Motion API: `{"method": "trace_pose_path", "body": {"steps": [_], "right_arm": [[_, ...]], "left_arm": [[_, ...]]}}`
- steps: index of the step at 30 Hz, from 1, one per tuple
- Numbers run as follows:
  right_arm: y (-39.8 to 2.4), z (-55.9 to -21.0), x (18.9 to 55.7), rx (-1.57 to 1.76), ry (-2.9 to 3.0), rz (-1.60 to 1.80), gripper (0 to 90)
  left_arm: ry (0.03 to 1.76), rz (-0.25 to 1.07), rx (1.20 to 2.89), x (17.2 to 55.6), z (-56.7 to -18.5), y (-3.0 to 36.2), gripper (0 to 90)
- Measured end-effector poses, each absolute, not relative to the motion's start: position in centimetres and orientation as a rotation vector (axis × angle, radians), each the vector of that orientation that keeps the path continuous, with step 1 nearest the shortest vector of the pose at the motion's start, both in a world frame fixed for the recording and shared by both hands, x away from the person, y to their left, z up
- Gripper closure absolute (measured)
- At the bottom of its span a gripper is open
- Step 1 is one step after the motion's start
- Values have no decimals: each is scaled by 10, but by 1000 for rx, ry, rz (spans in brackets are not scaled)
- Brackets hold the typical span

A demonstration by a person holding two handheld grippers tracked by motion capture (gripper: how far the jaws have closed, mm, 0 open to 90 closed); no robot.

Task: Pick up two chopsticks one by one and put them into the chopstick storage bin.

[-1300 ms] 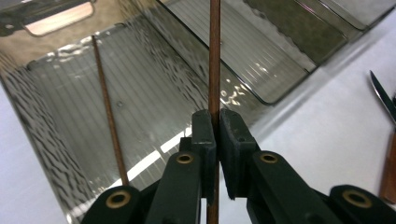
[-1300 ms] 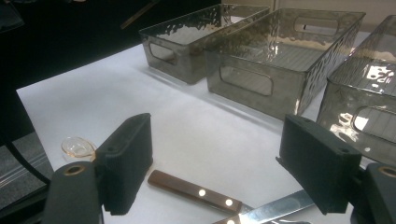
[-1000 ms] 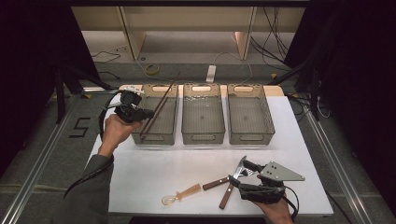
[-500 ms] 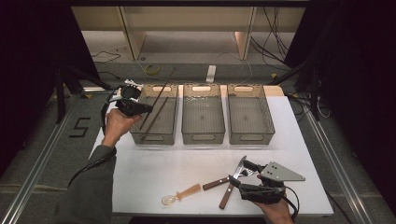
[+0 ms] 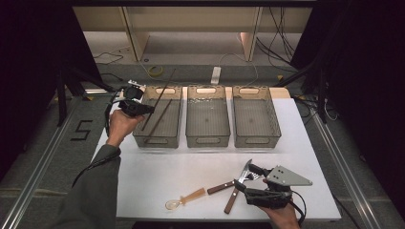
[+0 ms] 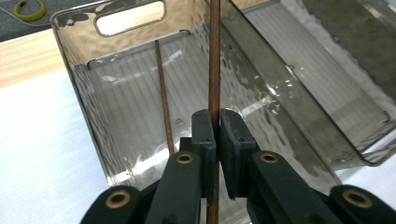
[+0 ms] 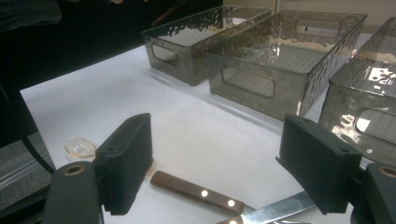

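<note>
My left gripper (image 5: 149,110) (image 6: 217,135) is shut on a dark wooden chopstick (image 5: 163,88) (image 6: 214,56). It holds the stick slanted over the left clear bin (image 5: 180,138), with the far end past the bin's back rim. A second chopstick (image 5: 159,118) (image 6: 163,98) lies inside that bin. My right gripper (image 5: 246,177) (image 7: 219,158) stands open near the table's front edge, over two wooden-handled knives (image 5: 221,187) (image 5: 231,202). One knife handle (image 7: 196,191) lies between the jaws, just below them. A translucent spoon (image 5: 184,199) (image 7: 80,147) lies left of the knives.
The middle bin (image 5: 207,138) and the right bin (image 5: 274,136) stand beside the left one along the back of the white table (image 5: 157,167). A white power strip (image 5: 216,75) and a yellow ring (image 5: 155,71) lie on the floor beyond.
My left gripper has drifted slightly away from the person with the chopstick, staying over the left bin. The right gripper has not moved.
</note>
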State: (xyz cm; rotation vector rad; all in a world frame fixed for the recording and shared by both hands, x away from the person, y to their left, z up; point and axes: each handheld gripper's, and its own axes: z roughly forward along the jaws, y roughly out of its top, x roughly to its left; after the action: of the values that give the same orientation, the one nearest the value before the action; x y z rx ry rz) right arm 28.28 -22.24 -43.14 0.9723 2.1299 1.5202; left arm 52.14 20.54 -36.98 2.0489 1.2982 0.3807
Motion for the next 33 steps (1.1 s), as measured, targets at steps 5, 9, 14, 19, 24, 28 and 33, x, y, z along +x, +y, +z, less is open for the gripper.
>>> {"method": "trace_pose_path", "body": {"steps": [5,9,14,19,24,28,33], "right_arm": [[-222,-431,283,967,2132,1519,261],[-223,-431,283,972,2130,1520,261],[-222,-431,283,967,2132,1517,261],[-222,-431,282,966,2133,1516,261],[-222,-431,283,970,2131,1516,261],[-223,-431,283,973,2130,1520,261],[-223,-431,283,977,2127,1518,261]], "left_arm": [[1323,368,2044,525,-376,208,843],[1335,364,2049,526,-380,208,843],[1361,352,2042,529,-385,209,842],[1380,348,2043,529,-390,210,840],[1402,324,2018,528,-394,214,793],[1393,291,1959,524,-390,219,657],[1325,242,1977,510,-382,211,450]]}}
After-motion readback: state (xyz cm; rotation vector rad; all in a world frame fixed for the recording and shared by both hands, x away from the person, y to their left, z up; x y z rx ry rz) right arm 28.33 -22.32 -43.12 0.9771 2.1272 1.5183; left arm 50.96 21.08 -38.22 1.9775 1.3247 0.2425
